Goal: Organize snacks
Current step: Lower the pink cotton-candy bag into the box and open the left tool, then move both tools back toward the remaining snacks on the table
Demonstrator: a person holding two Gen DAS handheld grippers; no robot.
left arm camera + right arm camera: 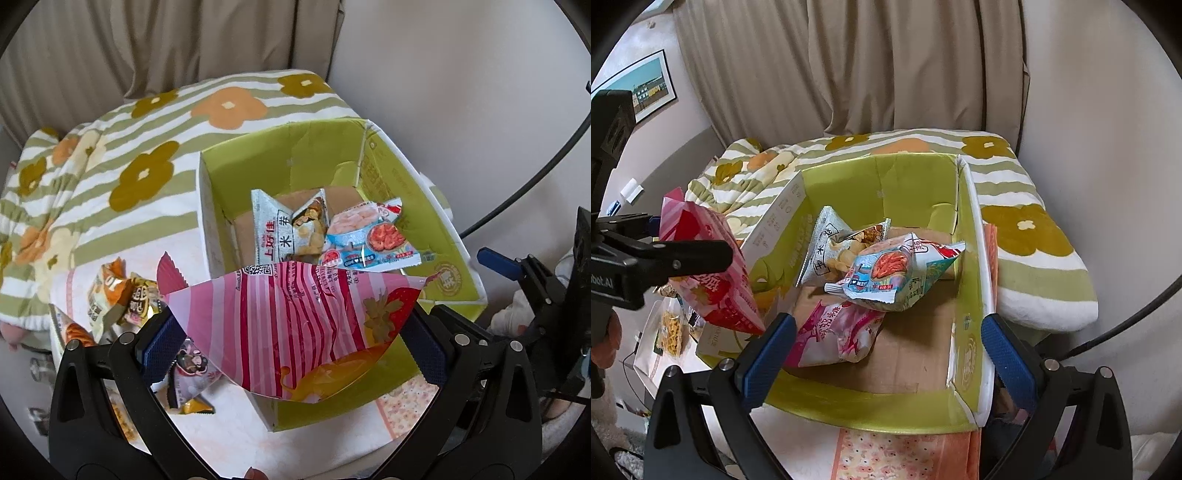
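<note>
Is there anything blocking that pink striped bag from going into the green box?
Nothing visible does. The left gripper holds the pink striped snack bag at the open green box's near-left wall. The top is open, and bare cardboard floor shows beside the three packets already inside.

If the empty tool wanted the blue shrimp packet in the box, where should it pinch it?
Pinch the blue shrimp packet across its puffy middle, coming straight down from above. It lies on top of the other bags in the green box, so nothing covers it, and the box walls block the sides. The right tool is open.
</note>
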